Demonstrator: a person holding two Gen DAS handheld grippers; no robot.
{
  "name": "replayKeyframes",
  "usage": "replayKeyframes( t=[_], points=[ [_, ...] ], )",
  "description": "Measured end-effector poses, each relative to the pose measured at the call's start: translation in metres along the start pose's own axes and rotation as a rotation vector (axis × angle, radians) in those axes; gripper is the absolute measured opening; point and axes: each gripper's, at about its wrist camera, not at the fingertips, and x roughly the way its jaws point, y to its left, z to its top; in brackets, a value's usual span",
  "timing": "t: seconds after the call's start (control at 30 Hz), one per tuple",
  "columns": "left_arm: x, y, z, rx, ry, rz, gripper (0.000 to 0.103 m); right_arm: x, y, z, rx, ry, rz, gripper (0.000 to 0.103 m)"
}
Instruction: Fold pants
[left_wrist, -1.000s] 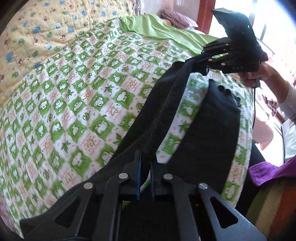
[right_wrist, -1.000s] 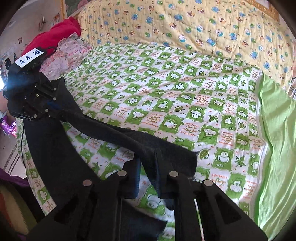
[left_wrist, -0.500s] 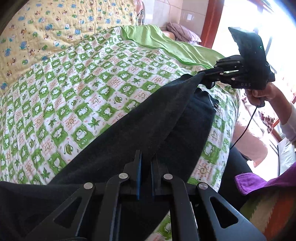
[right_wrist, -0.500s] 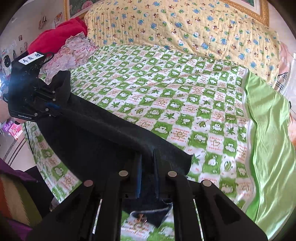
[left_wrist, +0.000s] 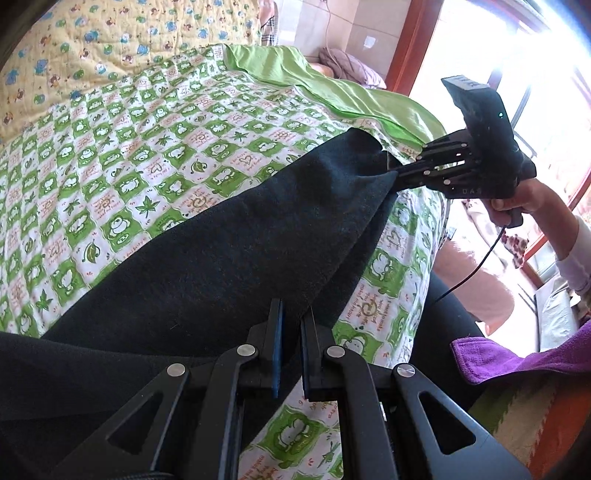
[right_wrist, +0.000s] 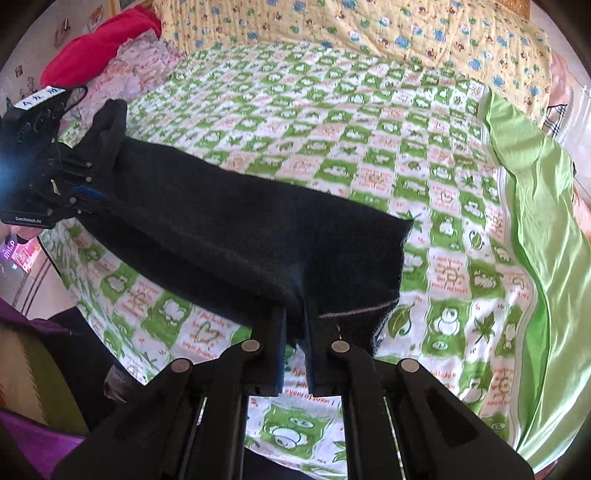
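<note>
Black pants (left_wrist: 236, 236) stretch as a doubled band across the green-checked quilt (left_wrist: 147, 155), close to the bed's near edge. My left gripper (left_wrist: 291, 321) is shut on one end of the band. The right gripper (left_wrist: 391, 170) appears across the bed in that view, pinching the other end. In the right wrist view the pants (right_wrist: 240, 236) run from my right gripper (right_wrist: 295, 314), shut on the cloth, to the left gripper (right_wrist: 99, 195) at far left. A grey seam edge shows beside the right fingers.
A plain green sheet (right_wrist: 535, 229) covers one side of the bed. A yellow patterned blanket (right_wrist: 369, 29) lies at the head. Red and pink clothes (right_wrist: 110, 48) are piled at one corner. A hand (left_wrist: 517, 199) holds the right gripper; purple cloth (left_wrist: 517, 362) sits nearby.
Both grippers have carried the pants forward and lower over the quilt. The twisted hanging band has spread into a flat, wide strip that now lies near the surface.
</note>
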Motion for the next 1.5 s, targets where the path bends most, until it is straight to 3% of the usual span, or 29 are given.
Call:
replayKeyframes(
  t=[0.23,0.37,0.5,0.57,0.7,0.83,0.9,1.27,1.5],
  points=[
    [0.009,-0.001,-0.011,-0.017,0.005,-0.02,0.008,0.007,0.002,0.0,0.01,0.046,-0.002,0.009],
    [0.021,0.003,-0.02,-0.053,0.037,-0.05,0.02,0.011,0.002,-0.003,0.051,0.067,0.02,0.015],
    [0.021,0.002,-0.032,-0.085,0.025,-0.077,0.03,-0.003,0.005,-0.009,0.103,0.03,0.06,0.05],
    [0.017,0.004,-0.038,-0.109,0.016,-0.084,0.031,-0.013,0.013,-0.012,0.112,-0.007,0.075,0.059],
    [0.001,0.007,-0.047,-0.151,-0.016,-0.076,0.031,-0.025,0.039,-0.008,0.112,-0.082,0.116,0.062],
    [-0.023,0.012,-0.057,-0.197,-0.064,-0.036,0.044,-0.021,0.068,0.006,0.105,-0.142,0.181,0.064],
    [-0.035,0.017,-0.065,-0.223,-0.09,-0.006,0.045,-0.014,0.085,0.016,0.095,-0.162,0.216,0.064],
    [-0.103,0.08,-0.119,-0.456,-0.195,0.144,0.045,0.031,0.149,0.077,0.054,-0.186,0.406,0.064],
    [-0.139,0.124,-0.141,-0.558,-0.25,0.238,0.045,0.05,0.17,0.105,0.058,-0.174,0.469,0.064]
  ],
)
